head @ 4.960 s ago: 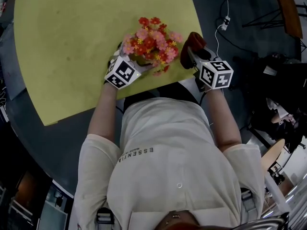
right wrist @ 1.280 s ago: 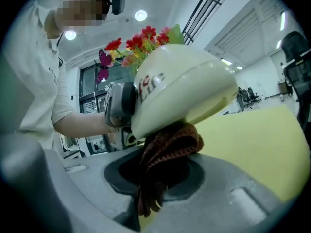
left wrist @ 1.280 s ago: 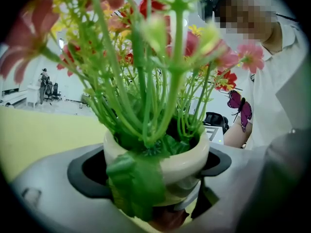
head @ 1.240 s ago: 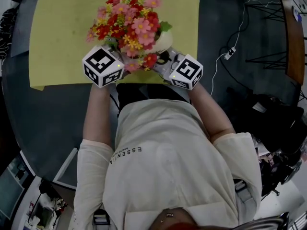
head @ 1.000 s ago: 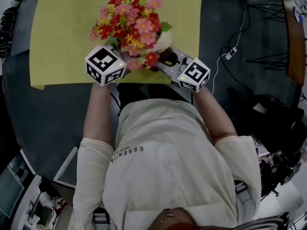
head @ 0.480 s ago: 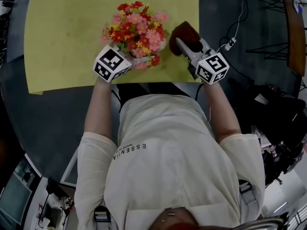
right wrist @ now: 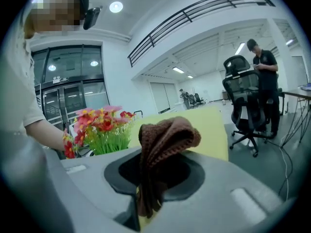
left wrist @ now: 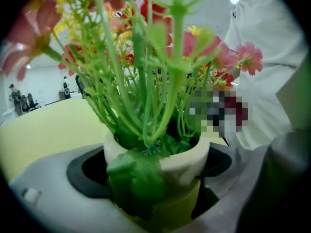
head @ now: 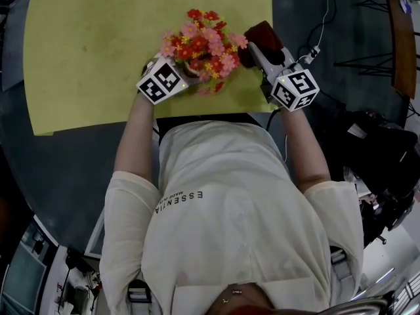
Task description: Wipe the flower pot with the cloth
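Note:
A cream flower pot (left wrist: 181,165) with red, pink and yellow artificial flowers (head: 205,43) stands near the front edge of the yellow tabletop (head: 92,38). My left gripper (left wrist: 155,181) is shut on the pot, one jaw on each side of its wall. In the head view only the left gripper's marker cube (head: 161,81) shows beside the flowers, which hide the pot. My right gripper (head: 261,50) is to the right of the flowers and apart from them. It is shut on a brown knitted cloth (head: 262,35), which bunches above the jaws (right wrist: 165,135).
Dark floor surrounds the table. Cables and a plug (head: 314,50) lie on the floor to the right. A wooden edge (head: 394,18) is at the far right. An office chair (right wrist: 245,101) and a standing person (right wrist: 265,76) are beyond the table.
One second ago the right gripper was tucked against the pot's right side. It has since drawn away to the right with the cloth. The left gripper still holds the pot.

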Demonstrator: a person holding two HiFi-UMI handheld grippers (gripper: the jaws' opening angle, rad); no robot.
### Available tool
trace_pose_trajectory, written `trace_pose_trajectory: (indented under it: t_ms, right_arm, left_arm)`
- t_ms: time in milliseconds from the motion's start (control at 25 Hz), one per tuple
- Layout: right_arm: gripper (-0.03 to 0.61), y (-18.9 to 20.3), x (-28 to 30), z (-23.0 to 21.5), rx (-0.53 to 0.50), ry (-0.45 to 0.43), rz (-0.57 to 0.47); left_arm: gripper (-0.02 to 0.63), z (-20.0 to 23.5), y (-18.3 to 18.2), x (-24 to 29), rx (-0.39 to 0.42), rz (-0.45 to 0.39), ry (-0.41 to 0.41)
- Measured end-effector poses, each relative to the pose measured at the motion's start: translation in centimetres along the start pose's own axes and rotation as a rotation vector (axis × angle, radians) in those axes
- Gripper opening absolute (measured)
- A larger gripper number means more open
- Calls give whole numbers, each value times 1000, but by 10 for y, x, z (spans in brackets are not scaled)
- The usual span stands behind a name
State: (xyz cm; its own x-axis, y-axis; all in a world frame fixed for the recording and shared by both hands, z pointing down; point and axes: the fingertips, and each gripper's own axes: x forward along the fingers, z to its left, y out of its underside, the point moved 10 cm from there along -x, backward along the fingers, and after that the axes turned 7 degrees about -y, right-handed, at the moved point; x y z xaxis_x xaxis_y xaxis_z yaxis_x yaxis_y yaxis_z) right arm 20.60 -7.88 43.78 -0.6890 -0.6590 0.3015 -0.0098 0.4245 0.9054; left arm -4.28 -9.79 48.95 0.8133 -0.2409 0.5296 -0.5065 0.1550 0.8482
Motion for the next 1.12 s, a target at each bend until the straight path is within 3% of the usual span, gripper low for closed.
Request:
trace_pose_trajectory:
  t_ms: [400, 520, 640, 840, 960, 1120]
  right_arm:
    - [64, 2, -10, 1, 7, 43, -14]
    - [64, 1, -10, 4, 11, 41, -16]
    - [64, 1, -7, 10, 5, 22, -15]
    - [64, 3, -13, 21, -28, 5, 24]
    - [64, 6, -17, 34, -92, 33, 93]
    - [64, 14, -23, 47, -71, 47, 104]
  left_arm:
    - [557, -3, 8, 7, 39, 15, 9]
    - [606, -1, 9, 5, 11, 29, -20]
    - [620, 0, 15, -8, -30, 22, -122]
    - [613, -15, 13, -51, -195, -136, -406]
    - [480, -33, 11, -76, -280, -181, -550]
    - [142, -52, -5, -113, -367, -296, -778]
